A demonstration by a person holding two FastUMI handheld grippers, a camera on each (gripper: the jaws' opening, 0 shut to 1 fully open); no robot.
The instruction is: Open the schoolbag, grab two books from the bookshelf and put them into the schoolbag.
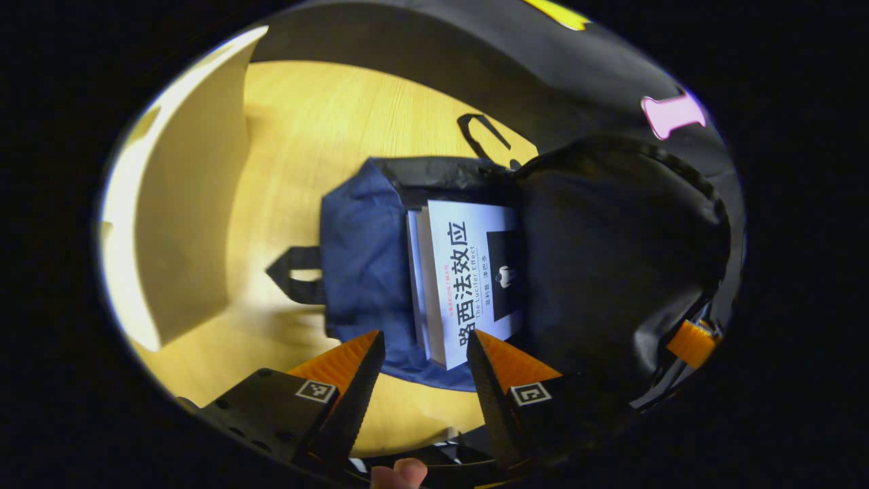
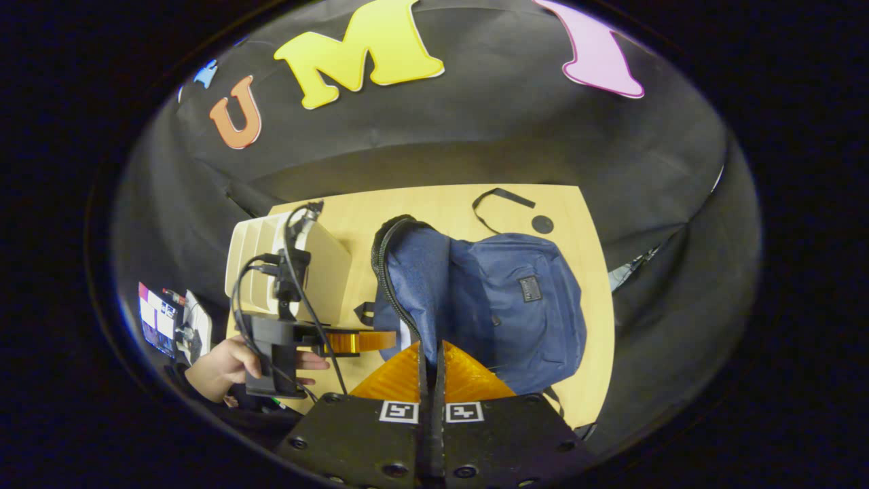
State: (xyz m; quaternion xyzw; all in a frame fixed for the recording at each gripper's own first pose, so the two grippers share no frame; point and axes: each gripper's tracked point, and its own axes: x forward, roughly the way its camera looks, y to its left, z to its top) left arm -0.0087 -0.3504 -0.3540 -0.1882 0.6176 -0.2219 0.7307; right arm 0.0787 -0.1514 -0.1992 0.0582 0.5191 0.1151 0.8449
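Seeing left gripper (image 1: 424, 353): fingers spread, empty; white-covered book (image 1: 468, 272) in the blue fabric schoolbag (image 1: 363, 265) at twelve o'clock, spine pointing at us.
Right gripper (image 2: 430, 360): we judge it pinched on the bag's zip edge.

This was a recording booth, not a home: black cloth (image 2: 475, 136) walled in a pale wooden table (image 2: 434, 204), a cabled handheld rig (image 2: 278, 339) hung over it, and a lit screen (image 2: 157, 318) glowed at the edge.
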